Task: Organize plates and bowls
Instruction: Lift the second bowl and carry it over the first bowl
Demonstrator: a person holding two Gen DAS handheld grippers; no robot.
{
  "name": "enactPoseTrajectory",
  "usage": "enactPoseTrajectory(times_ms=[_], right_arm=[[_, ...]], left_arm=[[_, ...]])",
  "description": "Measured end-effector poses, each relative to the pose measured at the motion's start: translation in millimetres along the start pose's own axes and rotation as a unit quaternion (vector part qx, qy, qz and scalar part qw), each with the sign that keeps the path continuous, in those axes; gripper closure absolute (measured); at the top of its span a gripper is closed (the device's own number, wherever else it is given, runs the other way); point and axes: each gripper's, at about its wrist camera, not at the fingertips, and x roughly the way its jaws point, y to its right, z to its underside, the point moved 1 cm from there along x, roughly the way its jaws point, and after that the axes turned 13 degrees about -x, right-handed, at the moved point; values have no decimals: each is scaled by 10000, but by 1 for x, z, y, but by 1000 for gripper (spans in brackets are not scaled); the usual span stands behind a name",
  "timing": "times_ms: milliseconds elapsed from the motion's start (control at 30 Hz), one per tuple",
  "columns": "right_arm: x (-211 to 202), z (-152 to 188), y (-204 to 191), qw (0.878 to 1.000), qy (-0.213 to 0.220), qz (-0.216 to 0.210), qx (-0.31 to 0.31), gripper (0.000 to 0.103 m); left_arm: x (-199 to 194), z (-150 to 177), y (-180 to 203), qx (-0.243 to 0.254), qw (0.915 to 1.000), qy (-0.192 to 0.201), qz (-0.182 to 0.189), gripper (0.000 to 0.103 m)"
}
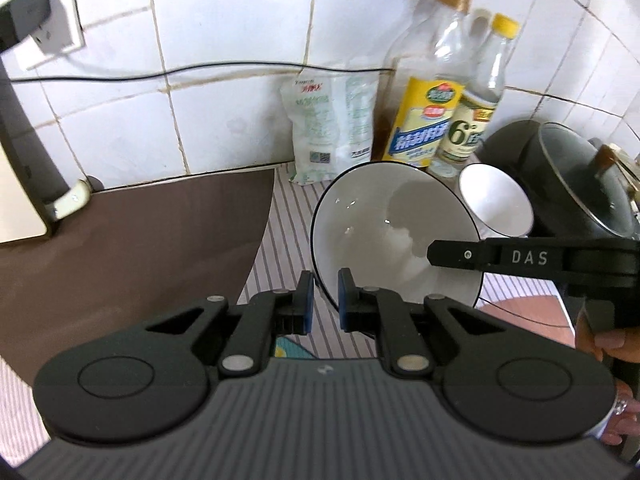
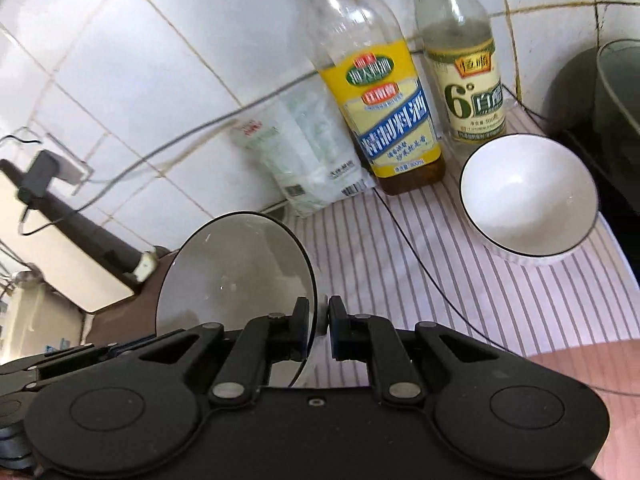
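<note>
While both grippers clamp the same dish, we read its position from each wrist view. Our left gripper [image 1: 325, 298] has its jaws drawn close on the near left rim of the plate [image 1: 384, 224], a white dish with a thin dark edge, which stands tilted up and to the right of the blue pads. Our right gripper [image 2: 319, 320] grips the opposite rim with its jaws nearly together; in its view the plate [image 2: 236, 276] rises up and to the left of the fingertips, clear of the striped cloth [image 2: 500, 304] below it. We see the right gripper's black finger, marked DAS, reaching across the plate's right side in the left wrist view. We find the white bowl [image 2: 528, 196] resting on the striped cloth, well apart from the right gripper and just in front of the two bottles [image 2: 384, 108] standing against the tiled wall [image 2: 140, 60].
</note>
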Motion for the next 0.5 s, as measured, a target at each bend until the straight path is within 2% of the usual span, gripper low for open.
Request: enactPoseTrajectory(times_ms=[300,500], right_arm=[[-58,21,-10,9995,233,-205,45,89],[-83,38,-11,9993,296,-237,61,88]], left_arm=[[-55,21,18,155,9998,131,70,93],[-75,40,30,197,9996,117,138,93]])
